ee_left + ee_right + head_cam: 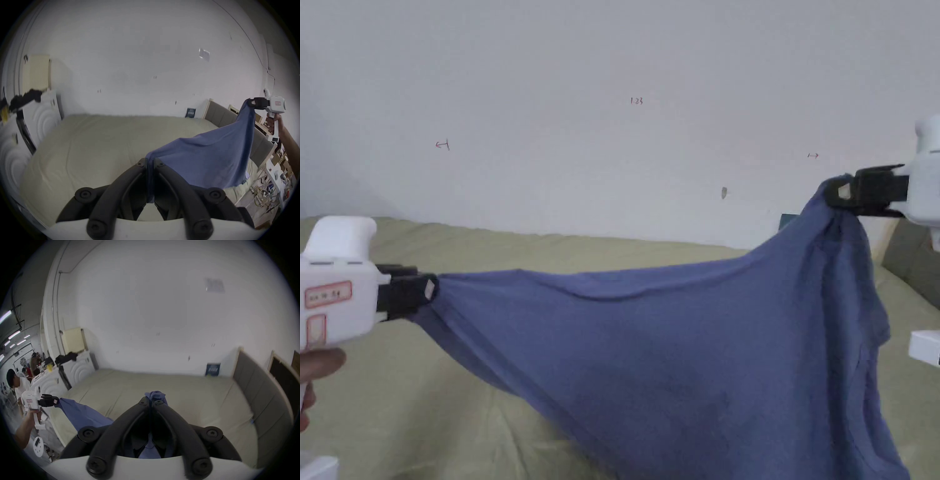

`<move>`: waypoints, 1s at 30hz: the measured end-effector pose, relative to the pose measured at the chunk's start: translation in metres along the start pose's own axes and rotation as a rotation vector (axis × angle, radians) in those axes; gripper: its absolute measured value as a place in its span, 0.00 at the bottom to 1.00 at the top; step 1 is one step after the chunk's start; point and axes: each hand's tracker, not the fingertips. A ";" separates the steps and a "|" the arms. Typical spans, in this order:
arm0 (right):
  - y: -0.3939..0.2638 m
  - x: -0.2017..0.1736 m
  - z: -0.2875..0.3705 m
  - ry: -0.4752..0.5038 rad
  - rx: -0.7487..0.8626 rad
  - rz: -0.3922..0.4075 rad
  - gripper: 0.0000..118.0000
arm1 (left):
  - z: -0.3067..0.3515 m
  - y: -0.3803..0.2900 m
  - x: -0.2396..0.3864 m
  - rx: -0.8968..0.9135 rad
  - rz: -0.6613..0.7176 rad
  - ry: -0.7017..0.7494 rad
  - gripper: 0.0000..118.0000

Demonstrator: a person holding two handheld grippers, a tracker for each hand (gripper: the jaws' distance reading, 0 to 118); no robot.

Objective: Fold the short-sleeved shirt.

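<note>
Both grippers' jaws pinch the blue shirt (687, 337), stretched above the bed (394, 387).

Workshop w/ mock bedroom, bed (146, 386), headboard (259, 394), cluttered benches (276, 175), strip lights (14, 334)

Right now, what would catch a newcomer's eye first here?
A blue short-sleeved cotton shirt hangs stretched in mid-air above the pale green bed. The left claw pinches one end low at the left; the right claw holds the other end higher, before a bare white wall.
</note>
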 end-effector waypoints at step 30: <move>0.075 0.079 -0.096 -0.142 0.186 -0.071 0.02 | -0.126 0.133 0.020 0.238 -0.041 0.230 0.02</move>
